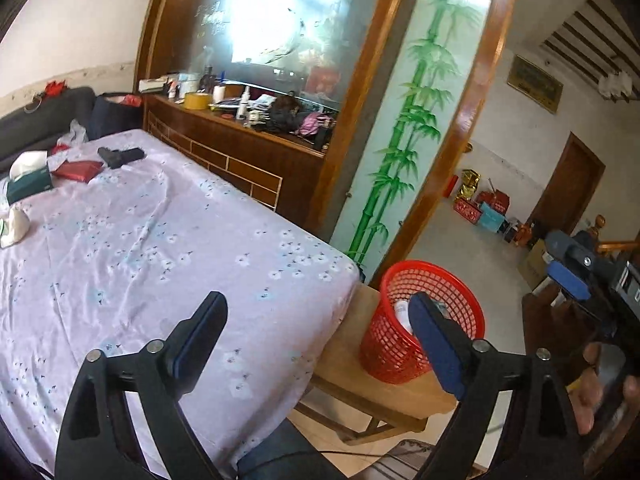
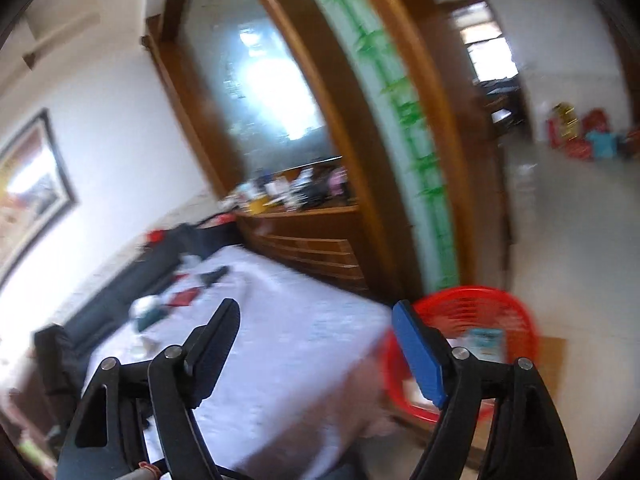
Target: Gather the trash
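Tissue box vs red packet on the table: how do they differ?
The tissue box is dark green, blocky and tall, with white tissue puffing out of its top; the red packet is red, thin and lies flat. The tissue box sits nearer the table's left edge, the red packet just right of it. Both rest on the floral cloth at the far end.

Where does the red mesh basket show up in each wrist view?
Left wrist: red mesh basket sits lower right of centre, on a wooden bench off the table's corner, partly behind the left gripper's right finger.
Right wrist: lower right, blurred.
Shared landmark: green bamboo panel.
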Tool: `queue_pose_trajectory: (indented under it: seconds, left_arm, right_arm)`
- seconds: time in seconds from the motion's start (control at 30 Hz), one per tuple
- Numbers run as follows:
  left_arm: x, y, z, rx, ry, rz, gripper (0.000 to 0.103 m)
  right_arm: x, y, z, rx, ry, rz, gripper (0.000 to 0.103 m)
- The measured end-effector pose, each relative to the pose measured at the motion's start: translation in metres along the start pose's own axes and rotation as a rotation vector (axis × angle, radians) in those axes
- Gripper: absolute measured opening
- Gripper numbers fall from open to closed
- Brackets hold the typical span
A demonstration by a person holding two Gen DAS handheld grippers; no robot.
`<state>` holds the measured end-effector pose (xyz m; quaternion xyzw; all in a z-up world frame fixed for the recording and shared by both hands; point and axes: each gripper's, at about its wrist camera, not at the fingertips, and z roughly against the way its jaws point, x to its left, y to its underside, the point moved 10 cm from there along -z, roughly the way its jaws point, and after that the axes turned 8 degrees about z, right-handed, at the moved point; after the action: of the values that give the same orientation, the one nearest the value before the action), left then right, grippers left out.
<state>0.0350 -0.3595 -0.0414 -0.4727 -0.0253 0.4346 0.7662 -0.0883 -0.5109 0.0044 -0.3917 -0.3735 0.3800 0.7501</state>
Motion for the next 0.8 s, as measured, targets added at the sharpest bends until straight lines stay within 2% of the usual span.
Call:
queue_pose_trajectory:
  seconds: [0.1,0.33,0.5,0.8]
  left_arm:
    - [-0.016,0.007,0.004,0.000,0.000,-0.023,0.092]
    - [-0.045,0.015,0.021,-0.047,-0.060,-0.092,0.095]
    - [-0.055,0.019,0.029,-0.050,-0.066,-0.111,0.097]
    - [-0.062,0.024,0.031,-0.043,-0.098,-0.144,0.097]
  right_arm:
    - [-0.017,0.006,0.023,-0.012,0.095,0.011,0.085]
    - [-0.053,0.008,0.058,-0.011,0.213,-0.022,0.085]
    - [-0.069,0.015,0.073,-0.007,0.206,-0.069,0.085]
    - [-0.060,0.019,0.081,-0.012,0.175,-0.031,0.085]
